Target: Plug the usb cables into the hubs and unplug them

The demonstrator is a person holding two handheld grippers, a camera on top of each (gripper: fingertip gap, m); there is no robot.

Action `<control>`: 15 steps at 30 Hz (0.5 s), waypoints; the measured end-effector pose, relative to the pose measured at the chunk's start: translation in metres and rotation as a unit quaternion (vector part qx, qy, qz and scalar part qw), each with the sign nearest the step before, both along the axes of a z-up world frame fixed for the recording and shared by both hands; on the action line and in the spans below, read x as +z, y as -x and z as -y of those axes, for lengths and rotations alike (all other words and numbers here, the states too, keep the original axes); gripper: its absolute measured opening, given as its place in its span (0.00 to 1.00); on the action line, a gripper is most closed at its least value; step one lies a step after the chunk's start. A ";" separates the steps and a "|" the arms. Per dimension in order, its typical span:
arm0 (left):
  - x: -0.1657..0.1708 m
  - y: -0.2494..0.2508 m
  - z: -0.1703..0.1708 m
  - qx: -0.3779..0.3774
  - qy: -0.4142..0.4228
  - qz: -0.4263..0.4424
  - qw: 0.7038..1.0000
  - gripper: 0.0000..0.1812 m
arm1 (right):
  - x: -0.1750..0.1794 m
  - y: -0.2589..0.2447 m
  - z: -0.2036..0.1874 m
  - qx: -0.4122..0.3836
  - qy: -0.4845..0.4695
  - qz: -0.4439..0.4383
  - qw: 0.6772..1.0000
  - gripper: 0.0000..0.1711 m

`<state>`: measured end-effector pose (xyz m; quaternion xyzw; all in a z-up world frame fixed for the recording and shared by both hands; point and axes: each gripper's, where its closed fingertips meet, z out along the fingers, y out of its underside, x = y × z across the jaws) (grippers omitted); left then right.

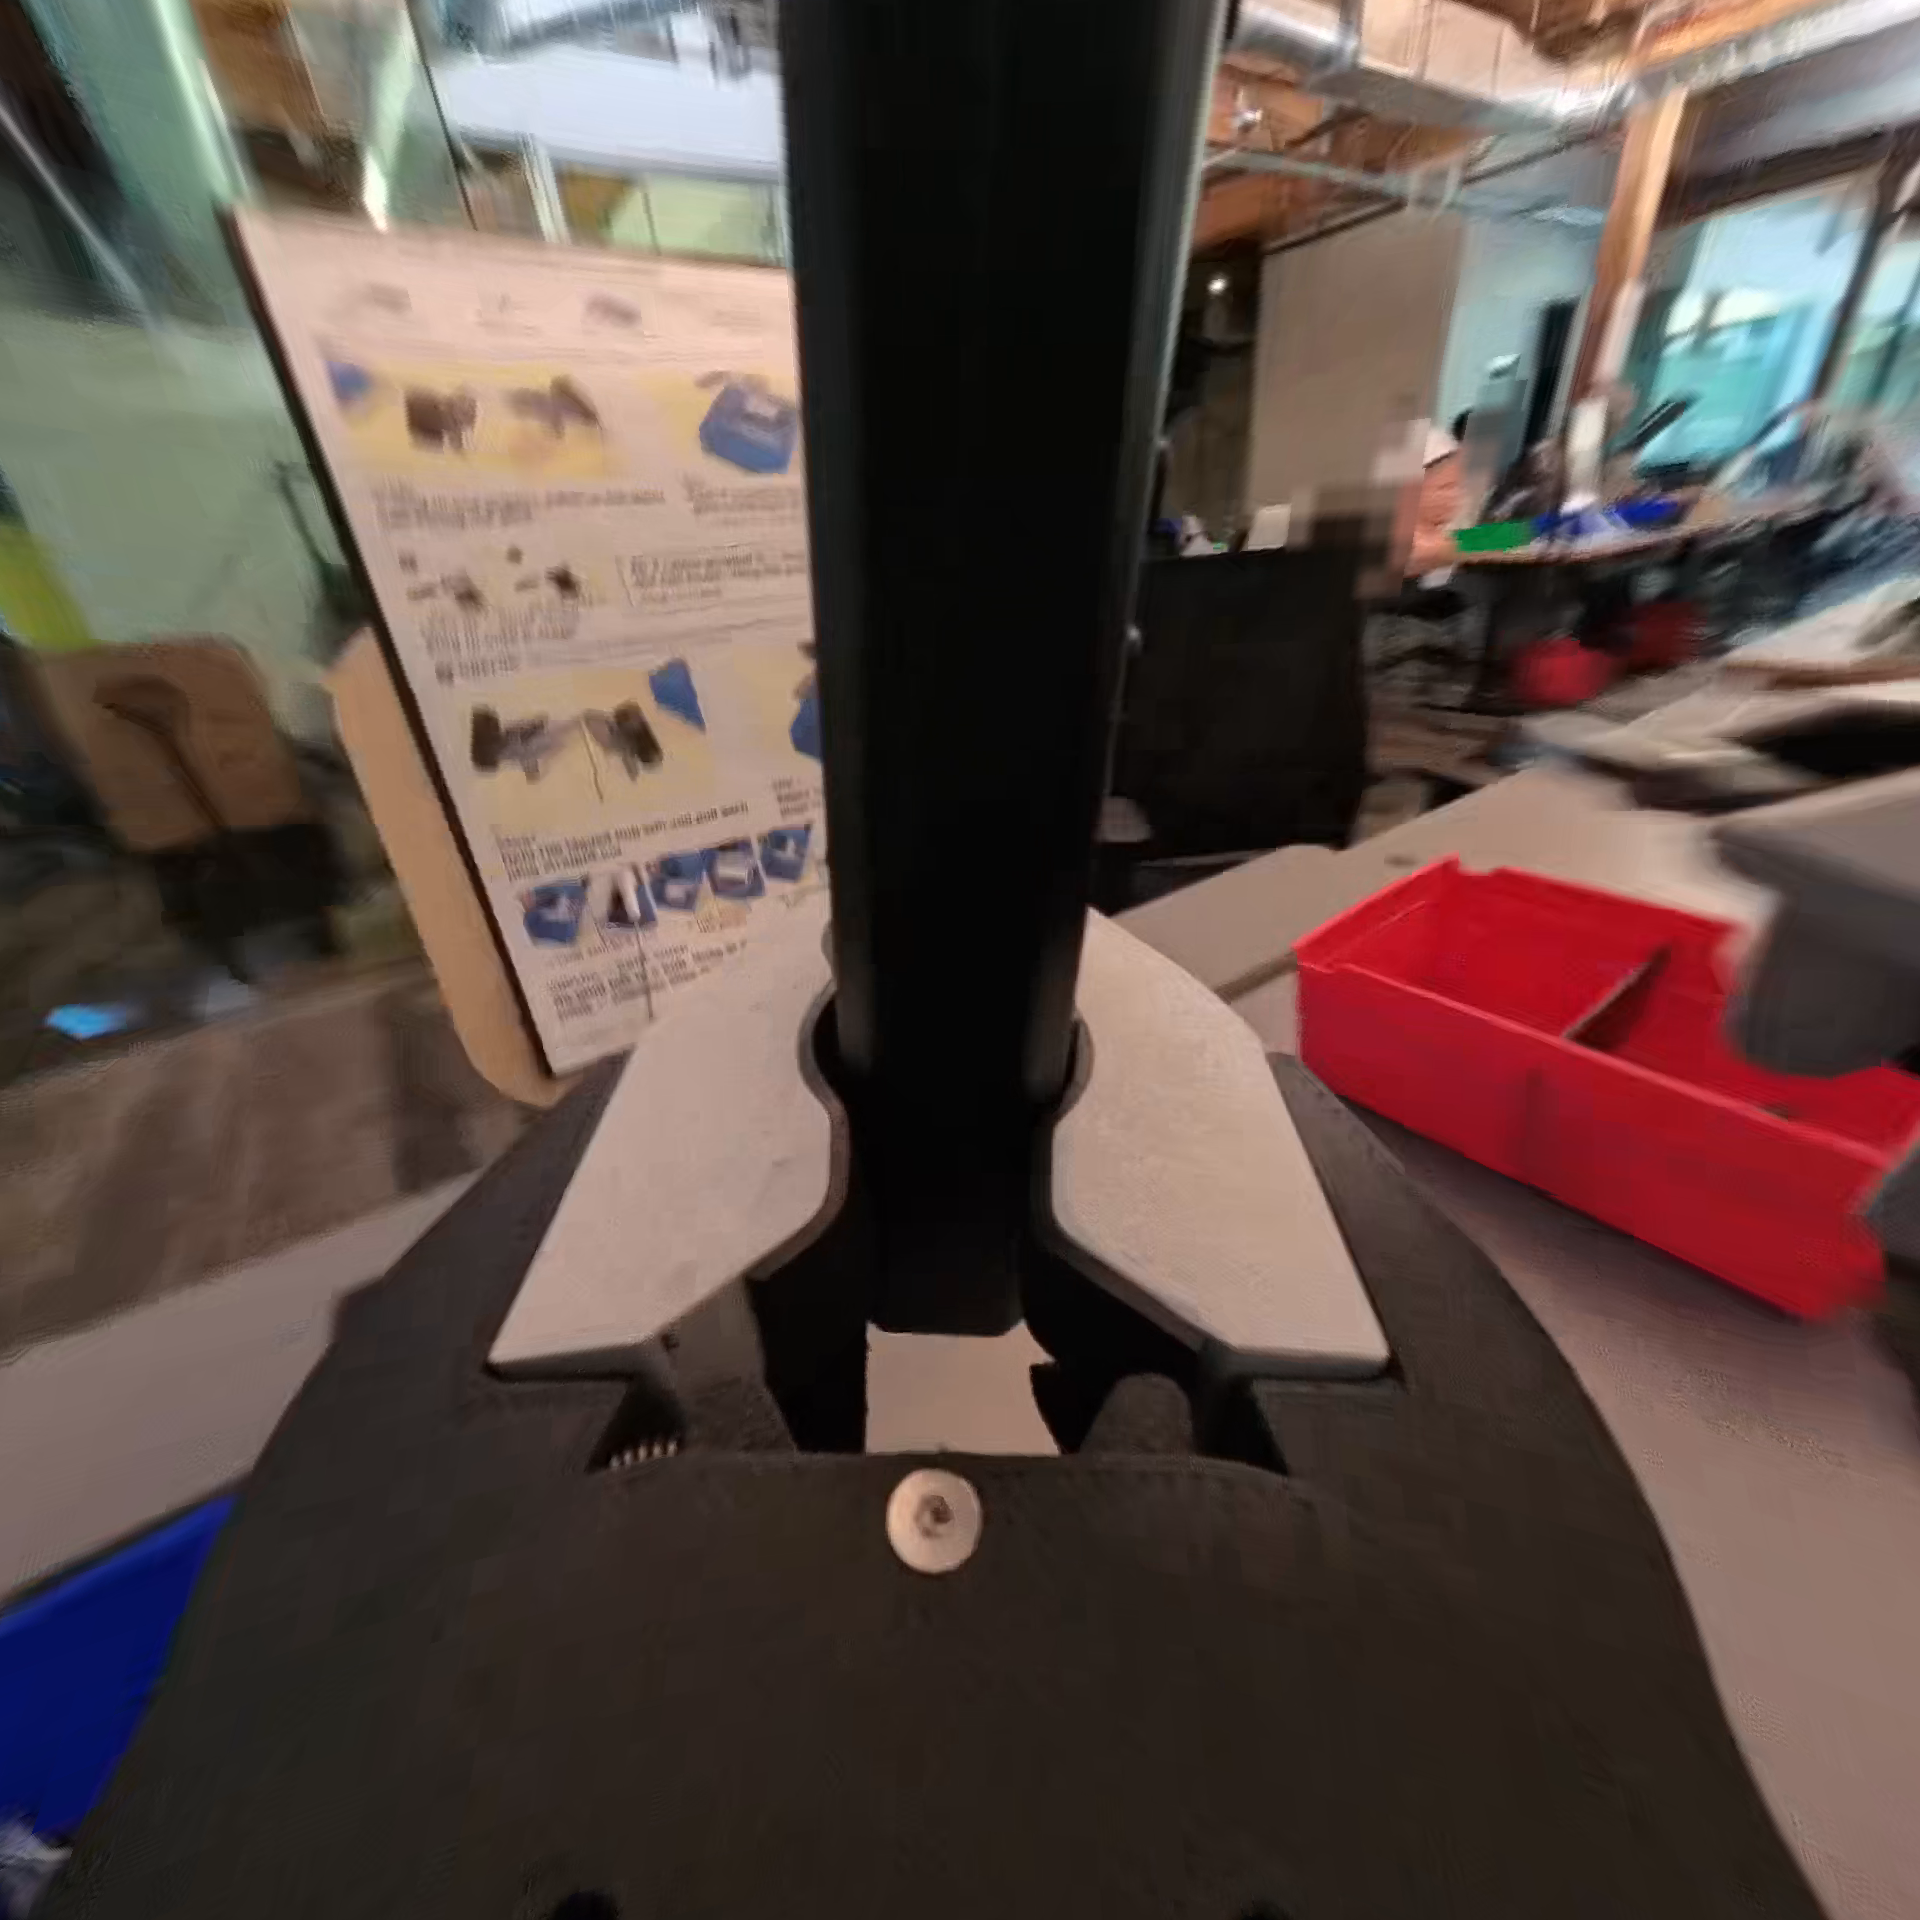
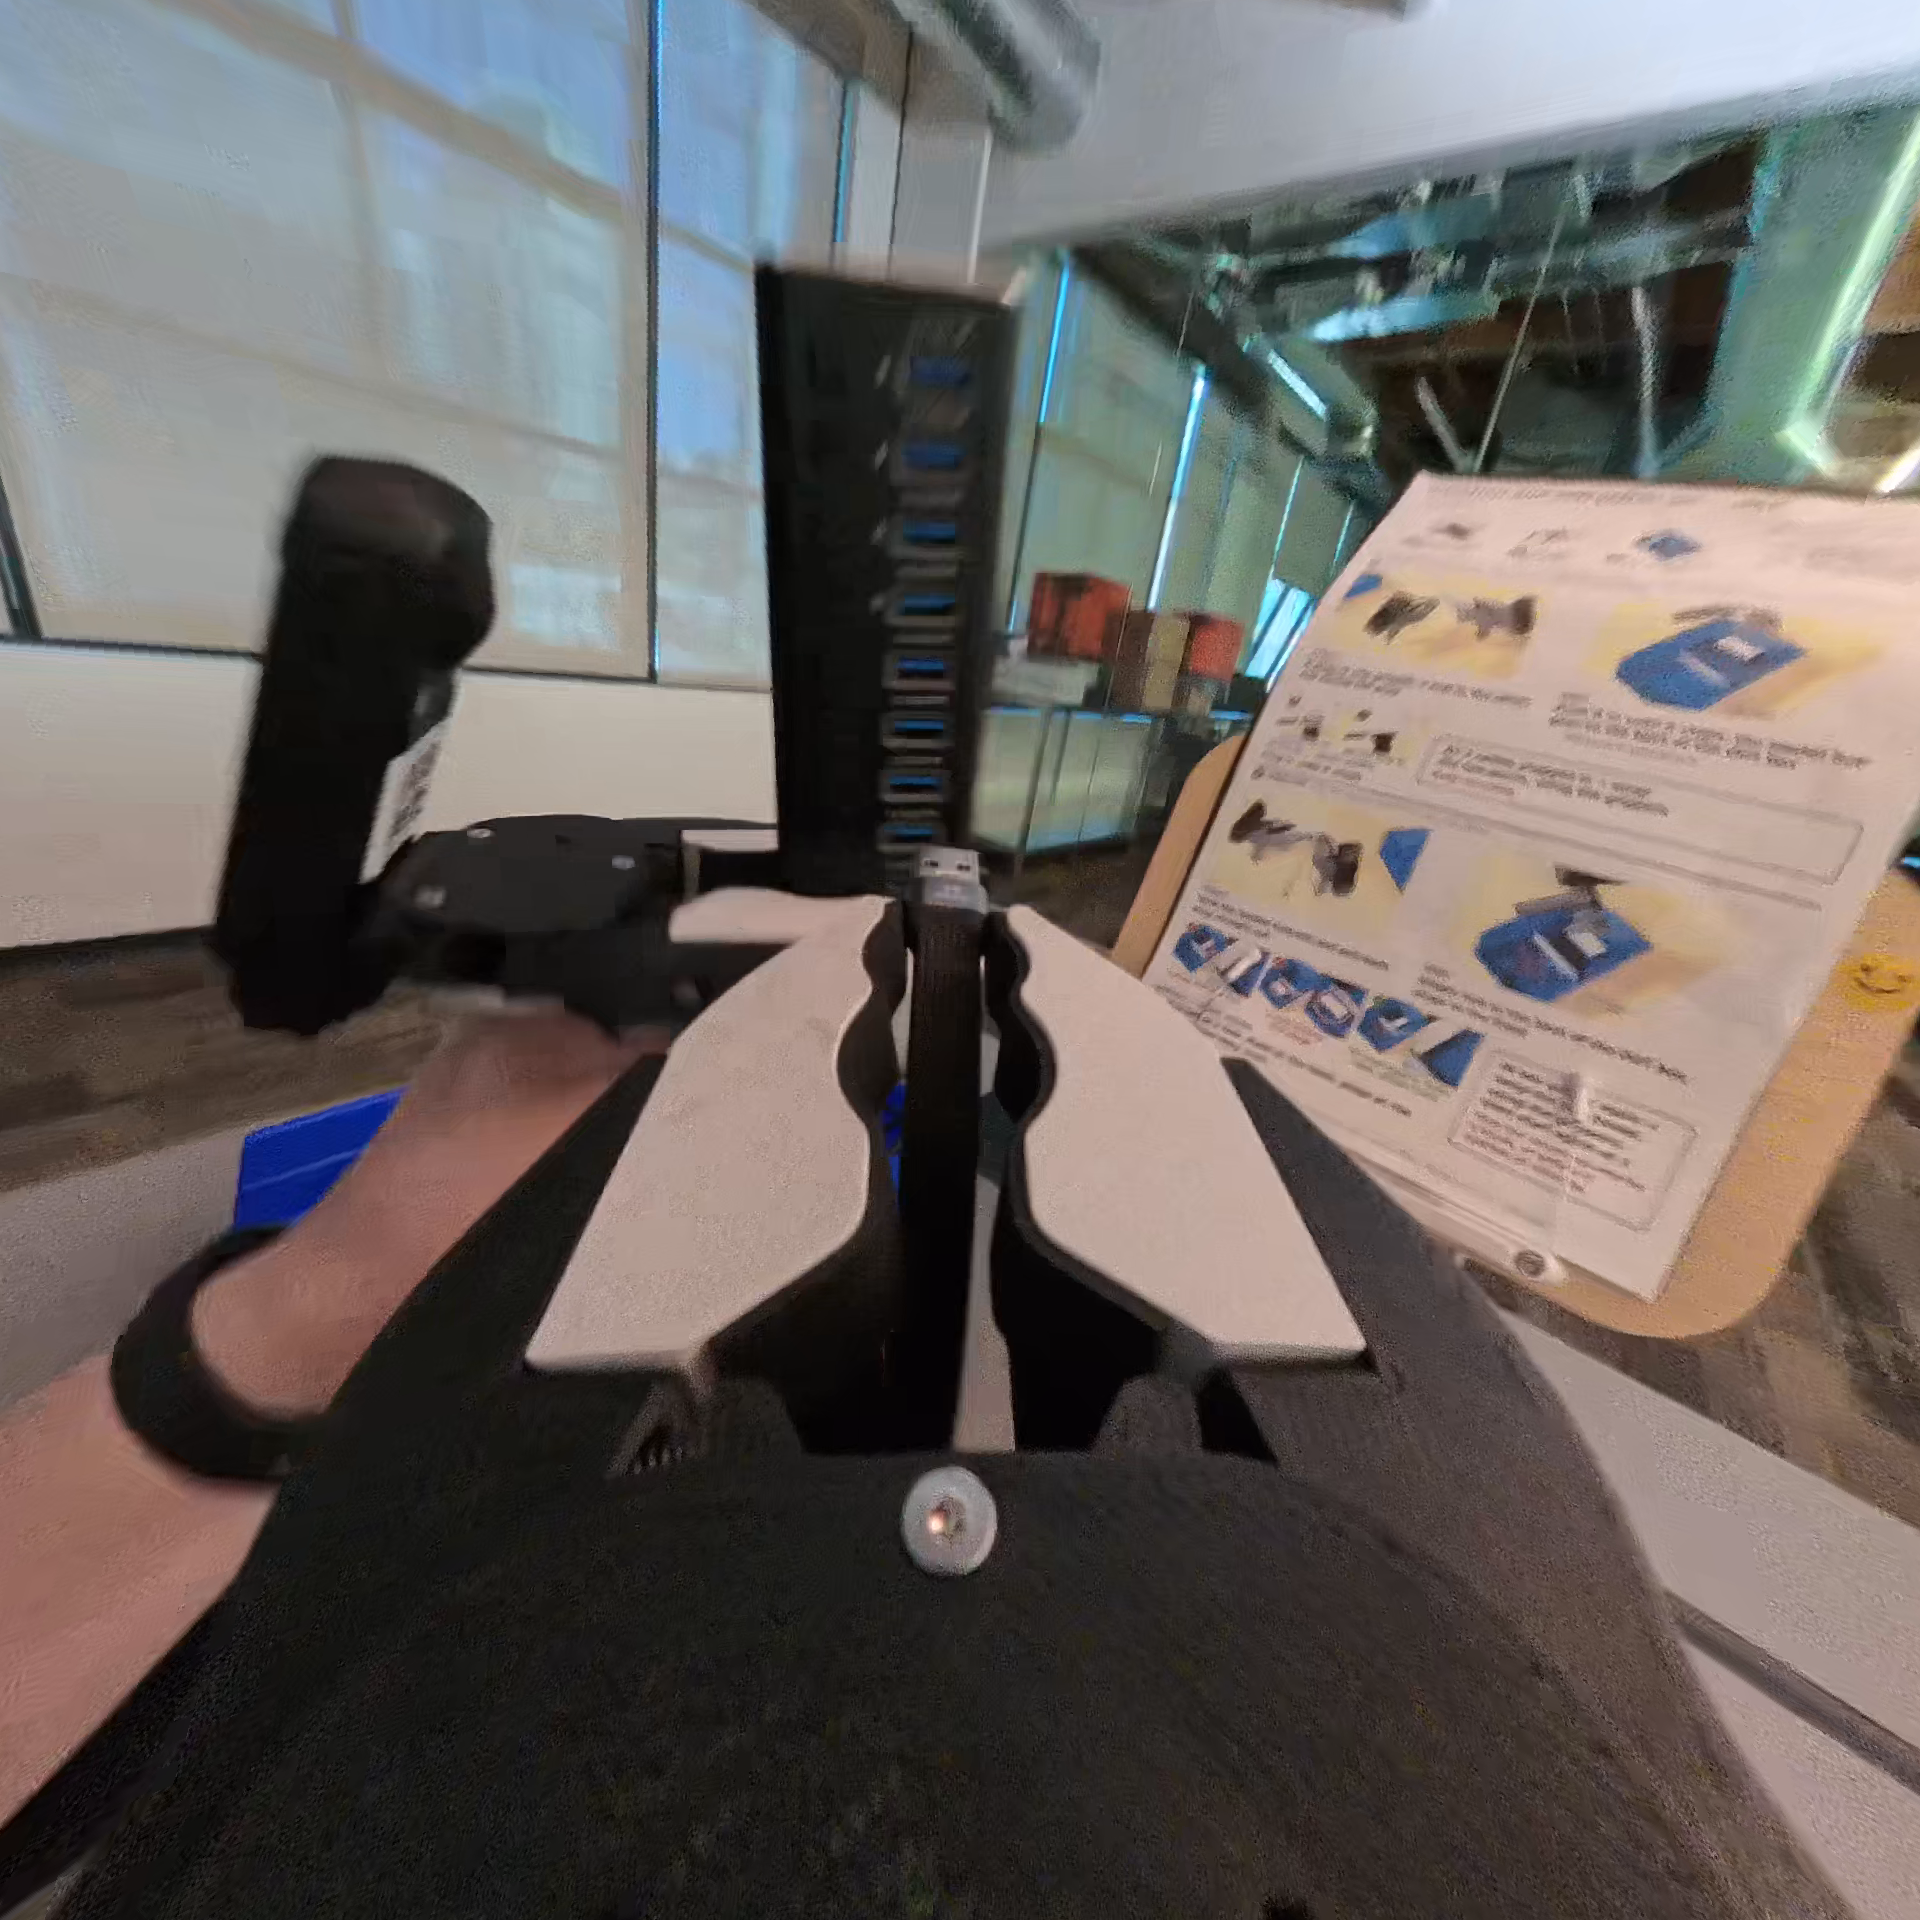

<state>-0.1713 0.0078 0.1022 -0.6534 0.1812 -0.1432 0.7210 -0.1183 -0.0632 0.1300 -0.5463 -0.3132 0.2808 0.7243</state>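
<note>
My left gripper (image 1: 948,1029) is shut on a long black USB hub (image 1: 987,520) and holds it upright in the air; only its plain back shows in the left wrist view. In the right wrist view the same hub (image 2: 883,582) stands upright with a column of several blue ports facing me, held by the left gripper (image 2: 727,914), which a hand grasps by its black handle. My right gripper (image 2: 943,940) is shut on a black USB cable (image 2: 940,1122). Its metal plug (image 2: 948,871) sticks out past the fingertips, pointing at the hub's lowest ports, a short gap away.
A red divided bin (image 1: 1600,1081) sits on the grey table at right in the left wrist view. A blue bin (image 1: 94,1662) is at lower left, also showing in the right wrist view (image 2: 312,1153). An instruction sheet on a wooden board (image 2: 1538,862) leans at right.
</note>
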 end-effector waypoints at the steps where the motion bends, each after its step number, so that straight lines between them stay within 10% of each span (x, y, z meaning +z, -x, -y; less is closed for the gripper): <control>1: 0.000 0.015 -0.001 -0.029 0.030 0.036 0.998 0.17 | 0.003 -0.012 0.001 -0.011 -0.007 -0.002 1.000 0.09; 8: 0.032 0.059 0.031 -0.073 -0.002 0.071 0.995 0.18 | 0.027 -0.137 -0.011 0.057 -0.005 0.133 0.989 0.09; 15: 0.039 0.027 0.046 -0.119 -0.014 0.050 0.992 0.17 | -0.092 -0.290 -0.080 0.087 0.170 0.325 0.926 0.10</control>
